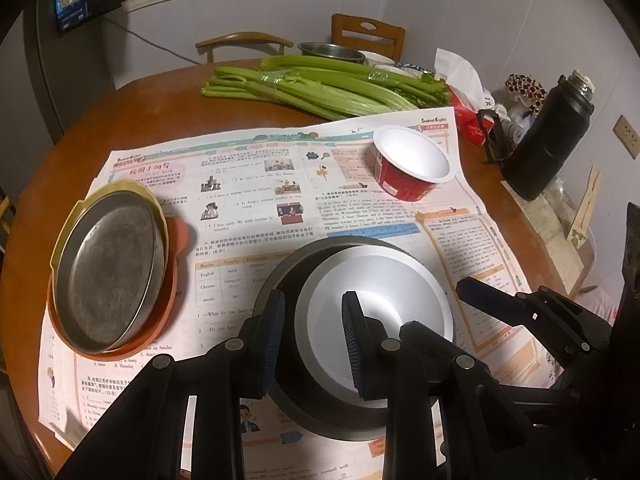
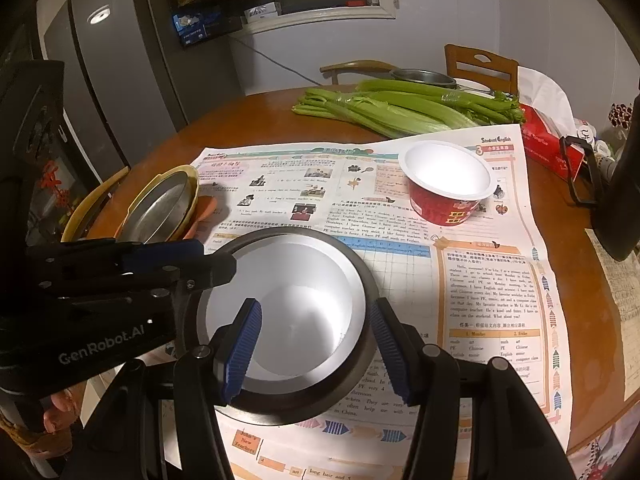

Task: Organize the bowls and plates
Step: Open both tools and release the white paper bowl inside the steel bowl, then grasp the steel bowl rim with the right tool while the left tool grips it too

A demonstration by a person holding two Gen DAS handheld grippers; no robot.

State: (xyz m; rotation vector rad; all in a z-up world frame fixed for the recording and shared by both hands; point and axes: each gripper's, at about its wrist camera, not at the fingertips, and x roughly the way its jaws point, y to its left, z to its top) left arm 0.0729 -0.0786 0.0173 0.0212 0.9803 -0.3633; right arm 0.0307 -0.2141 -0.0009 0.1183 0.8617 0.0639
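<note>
A pale white bowl [image 1: 384,280] sits nested in a wider dark grey bowl [image 1: 288,276] on the newspaper. My left gripper [image 1: 314,300] is shut on their left rim, one pad outside the dark wall and one inside the white bowl. From the other side, my right gripper [image 2: 316,308] is shut on the right rim of the white bowl [image 2: 288,280] and the dark bowl [image 2: 360,264], again one pad inside and one outside. To the left lies a plate stack [image 1: 108,272]: a metal plate on a yellow one on an orange one. A red paper bowl [image 1: 412,164] stands behind.
A newspaper [image 1: 248,200] covers the round wooden table [image 1: 120,120]. Celery [image 1: 320,88], a metal pot [image 1: 330,51], a red tissue box [image 1: 468,116] and a black flask [image 1: 548,140] crowd the far and right side. Two chairs stand behind; a fridge [image 2: 112,80] is at left.
</note>
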